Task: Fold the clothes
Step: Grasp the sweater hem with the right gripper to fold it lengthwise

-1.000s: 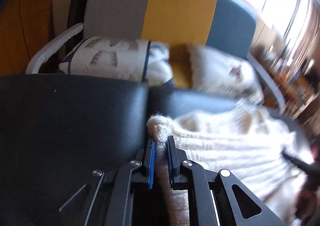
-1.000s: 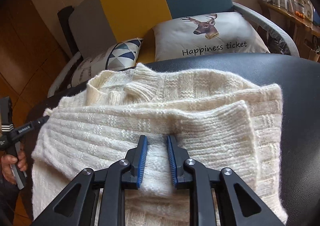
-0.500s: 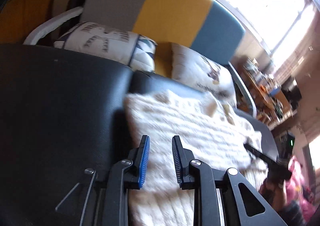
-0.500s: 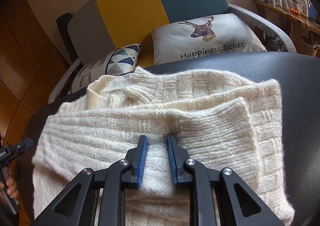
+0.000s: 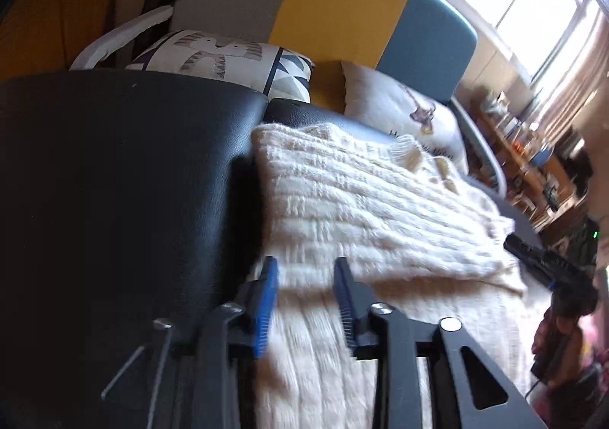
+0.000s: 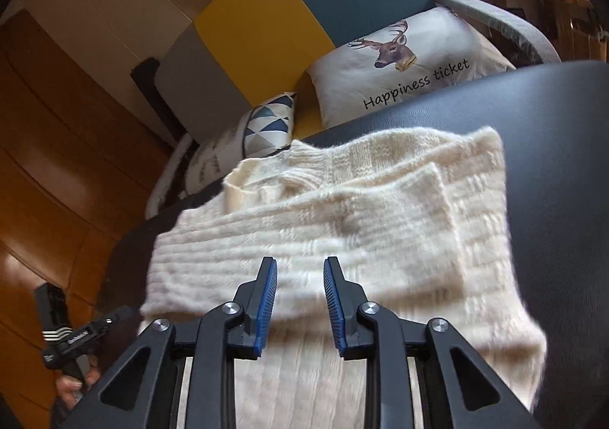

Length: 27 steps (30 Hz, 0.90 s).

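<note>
Now both tongs [image 5: 306, 277] [image 6: 300, 278] released, just above the cream sweater [image 6: 342, 223], fingers apart.

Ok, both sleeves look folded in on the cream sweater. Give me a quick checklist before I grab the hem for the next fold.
1. Left gripper open, nothing pinched: ok.
2. Right gripper open, nothing pinched: ok.
3. Sleeves folded across the cream sweater: ok, one band lies across the body, its cuff end showing on the right.
4. Sweater fully on the black padded surface: cannot tell, the near hem runs under the grippers and out of frame.
5. Folded sleeve lying flat: cannot tell, both views are motion-blurred.
6. Deer cushion clear of the sweater: ok, it sits on the sofa beyond the surface.
</note>
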Motion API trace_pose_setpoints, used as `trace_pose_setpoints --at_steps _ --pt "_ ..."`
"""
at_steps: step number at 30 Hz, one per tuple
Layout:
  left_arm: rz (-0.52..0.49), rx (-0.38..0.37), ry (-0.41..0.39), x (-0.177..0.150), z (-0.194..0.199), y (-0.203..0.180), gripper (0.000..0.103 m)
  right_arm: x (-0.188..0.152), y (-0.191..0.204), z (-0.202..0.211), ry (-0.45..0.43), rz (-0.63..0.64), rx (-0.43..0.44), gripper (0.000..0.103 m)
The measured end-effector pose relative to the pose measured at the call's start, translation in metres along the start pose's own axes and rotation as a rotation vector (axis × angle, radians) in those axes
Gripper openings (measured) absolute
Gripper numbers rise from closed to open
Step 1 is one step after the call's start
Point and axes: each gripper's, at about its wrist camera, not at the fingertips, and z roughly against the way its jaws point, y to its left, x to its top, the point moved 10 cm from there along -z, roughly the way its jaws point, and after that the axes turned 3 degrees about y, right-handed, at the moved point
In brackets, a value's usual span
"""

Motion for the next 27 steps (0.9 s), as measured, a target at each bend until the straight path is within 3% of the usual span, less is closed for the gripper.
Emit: trace_pose_setpoints --at_steps 2,6,11,13,14,15,19,22,24,27 --pt "0.035 -0.048 -0.004 -0.015 0.018 0.006 0.051 -0.028 -0.016 0.028 0.021 -0.042 0.029 0.026" --pt "0.050 -0.107 0.043 -0.071 0.051 0.017 0.051 -0.084 -0.047 0.083 0.062 -0.126 0.086 0.029" --pt "0.003 -0.121 0.119 -0.135 0.074 0.022 0.053 -0.160 -0.087 0.139 0.124 -0.232 0.128 0.033" --pt "-0.005 -0.145 0.144 -0.153 0.078 0.020 0.059 -0.187 -0.096 0.146 0.154 -0.260 0.143 0.034" --pt "-0.009 -0.157 0.157 -0.162 0.080 0.019 0.066 -0.199 -0.099 0.148 0.168 -0.270 0.154 0.034" --pt "-0.012 -0.169 0.168 -0.171 0.082 0.018 0.071 -0.206 -0.099 0.149 0.175 -0.277 0.180 0.034" --pt "-0.017 -0.168 0.161 -0.184 0.084 0.014 0.074 -0.213 -0.076 0.136 0.191 -0.242 0.270 0.034" --pt "-0.023 -0.155 0.150 -0.190 0.086 0.011 0.085 -0.212 -0.053 0.119 0.211 -0.192 0.319 0.034" --pt "-0.027 -0.146 0.143 -0.195 0.086 0.010 0.090 -0.212 -0.048 0.116 0.210 -0.163 0.314 0.034" --pt "-0.033 -0.132 0.133 -0.201 0.088 0.008 0.090 -0.211 -0.040 0.111 0.208 -0.120 0.307 0.034"
